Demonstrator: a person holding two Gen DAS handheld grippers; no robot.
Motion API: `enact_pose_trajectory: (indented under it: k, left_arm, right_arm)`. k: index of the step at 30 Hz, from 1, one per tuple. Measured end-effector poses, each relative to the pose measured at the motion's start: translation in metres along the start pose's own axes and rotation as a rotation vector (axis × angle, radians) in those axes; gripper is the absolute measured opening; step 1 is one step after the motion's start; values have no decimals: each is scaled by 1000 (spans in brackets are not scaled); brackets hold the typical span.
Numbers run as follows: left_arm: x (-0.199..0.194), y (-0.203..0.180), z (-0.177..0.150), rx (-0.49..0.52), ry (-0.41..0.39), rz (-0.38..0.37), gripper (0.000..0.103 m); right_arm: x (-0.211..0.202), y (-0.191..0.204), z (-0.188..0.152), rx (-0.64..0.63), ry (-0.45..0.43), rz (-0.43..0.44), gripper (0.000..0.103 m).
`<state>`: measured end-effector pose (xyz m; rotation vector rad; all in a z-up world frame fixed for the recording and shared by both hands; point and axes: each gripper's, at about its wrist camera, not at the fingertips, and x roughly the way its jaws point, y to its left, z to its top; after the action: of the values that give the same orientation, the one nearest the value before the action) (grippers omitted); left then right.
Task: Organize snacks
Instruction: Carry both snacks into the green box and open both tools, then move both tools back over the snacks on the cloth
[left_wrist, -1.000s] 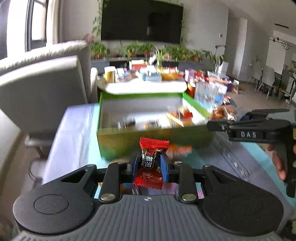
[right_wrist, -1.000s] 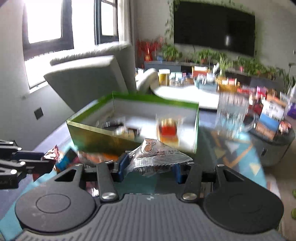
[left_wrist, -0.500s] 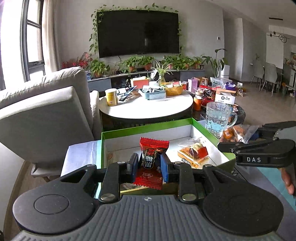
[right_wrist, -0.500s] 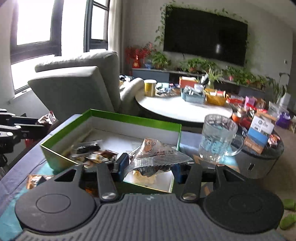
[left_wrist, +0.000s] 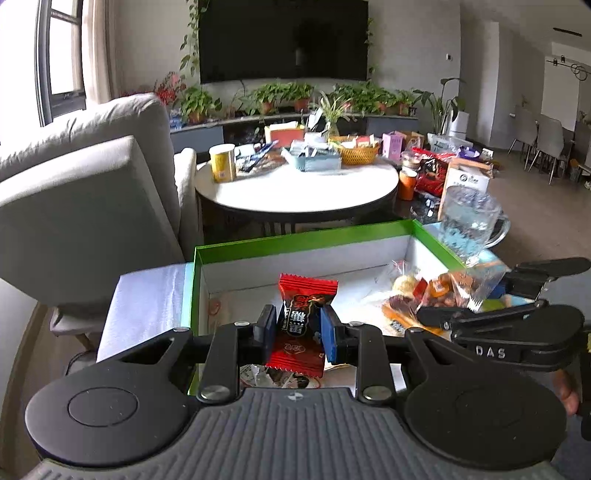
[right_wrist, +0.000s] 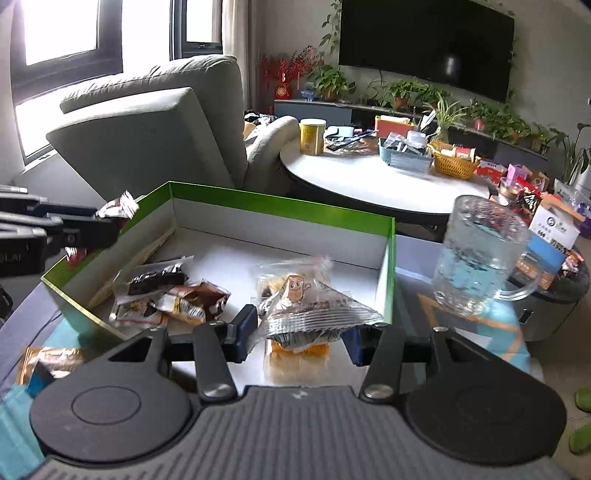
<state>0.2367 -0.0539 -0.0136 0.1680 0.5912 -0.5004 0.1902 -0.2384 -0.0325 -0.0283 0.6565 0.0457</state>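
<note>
My left gripper is shut on a red and black candy, held upright over the near left part of the green box. My right gripper is shut on a clear wrapped cake packet with a cartoon face, over the near right part of the green box. The box has a white inside with several wrapped snacks lying in it. In the left wrist view the right gripper comes in from the right with its packet. In the right wrist view the left gripper reaches in from the left.
A glass mug stands just right of the box on the patterned table. A loose orange snack lies before the box's near left corner. A grey armchair and a round white table with clutter stand behind.
Both grippers have moved forward from in front of the box to over its inside, each still holding its snack. The view into the box now looks down on its contents.
</note>
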Motion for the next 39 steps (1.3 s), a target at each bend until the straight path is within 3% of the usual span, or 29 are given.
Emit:
enact_pose_trajectory:
  k: [9,13,18,30,35,39]
  left_arm:
    - [33,13,2,-25,66,32,26]
    - [36,14,1,-20,89,55,37]
    - [28,13,-1,-13,79,57,42]
    - [-21,19,-13,-42,34,78,42]
    - [-41,20,-32,-76,50,7,42]
    - [-46,9,-51,-32,100,-92,42]
  right_arm:
    - [28,8,17,-4,-4,16,50]
    - [23,11,18,-28,-28,-7,51]
    - [3,10,12,-33,-81,-45,53]
    - [-44,9,5,-1,-128,-8,53]
    - [-53,19,-6,-60,-135,-15,53]
    - [-59,20,-14,-72,-126,-14,53]
